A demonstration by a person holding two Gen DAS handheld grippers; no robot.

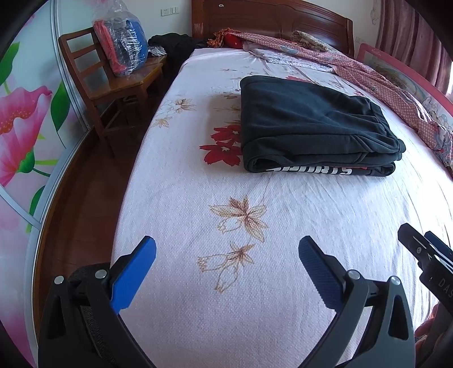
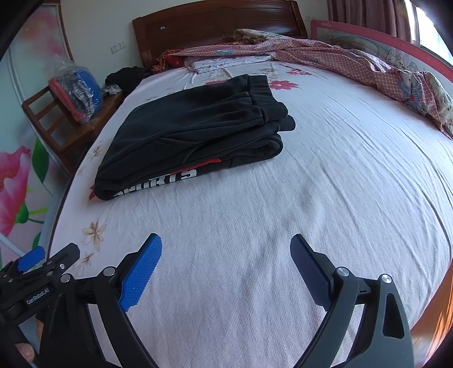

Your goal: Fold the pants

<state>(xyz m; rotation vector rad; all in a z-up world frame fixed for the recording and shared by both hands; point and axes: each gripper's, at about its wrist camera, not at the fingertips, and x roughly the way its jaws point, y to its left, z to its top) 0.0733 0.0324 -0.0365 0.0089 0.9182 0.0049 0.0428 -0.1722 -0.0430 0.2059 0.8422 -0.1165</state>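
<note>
While both my left gripper (image 1: 226, 256) and right gripper (image 2: 226, 254) hover released: folded pants (image 1: 314, 124) ahead on floral bed (image 1: 198, 297); chair (image 1: 113, 79) far left; headboard (image 1: 269, 22) beyond.

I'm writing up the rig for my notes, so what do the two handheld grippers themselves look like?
Both match: the left gripper and right gripper have black forked frames with silver pivot bolts. Each carries two blue jaws with ridged, textured gripping faces. White lettering, "GenRobot.AI", shows on the left gripper's body in the right wrist view. No cables or sleeves are visible.
</note>
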